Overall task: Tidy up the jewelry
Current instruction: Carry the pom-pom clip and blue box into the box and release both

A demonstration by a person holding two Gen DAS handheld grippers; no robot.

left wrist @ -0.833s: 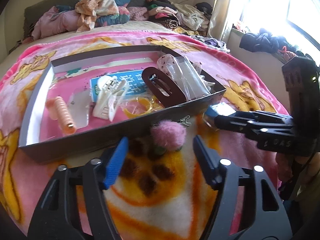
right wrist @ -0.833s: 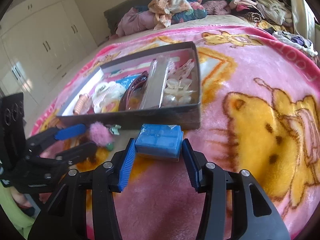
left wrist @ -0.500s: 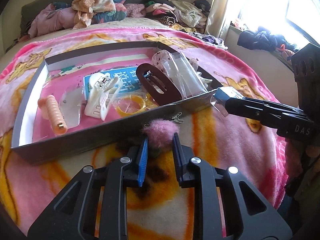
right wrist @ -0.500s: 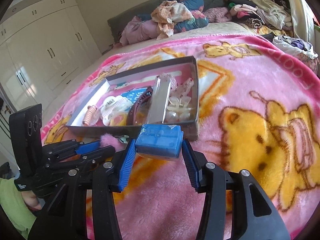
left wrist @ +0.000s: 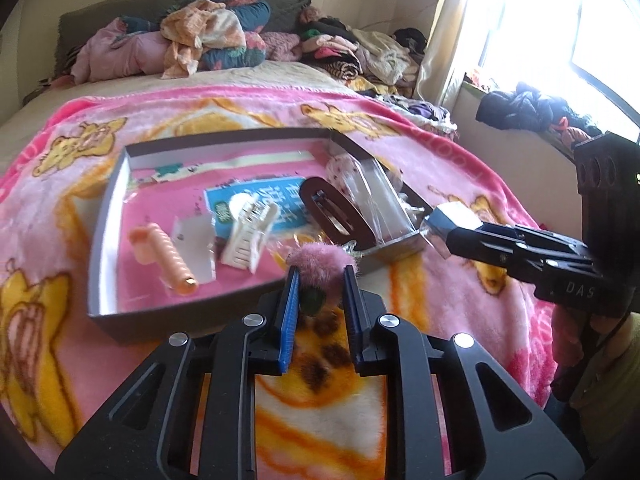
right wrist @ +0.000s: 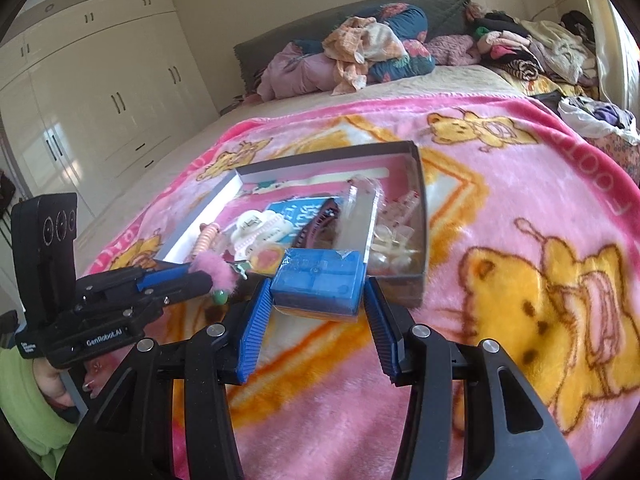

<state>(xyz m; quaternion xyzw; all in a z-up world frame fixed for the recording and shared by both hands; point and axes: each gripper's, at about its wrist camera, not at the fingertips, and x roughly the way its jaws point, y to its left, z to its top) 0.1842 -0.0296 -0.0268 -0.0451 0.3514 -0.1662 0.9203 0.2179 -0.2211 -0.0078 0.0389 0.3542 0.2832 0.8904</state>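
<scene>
Two grippers carry items: left (left wrist: 320,280) clamps a pompom (left wrist: 322,266), right (right wrist: 316,300) a blue case (right wrist: 318,280); next, lower both into the box (left wrist: 104,216) at twelve o'clock.

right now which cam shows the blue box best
The right wrist view: the blue box sits front and centre between the right gripper fingers, top and front face clear. In the left wrist view it is a washed-out, greyish block at that gripper's tip, seen from the side.
</scene>
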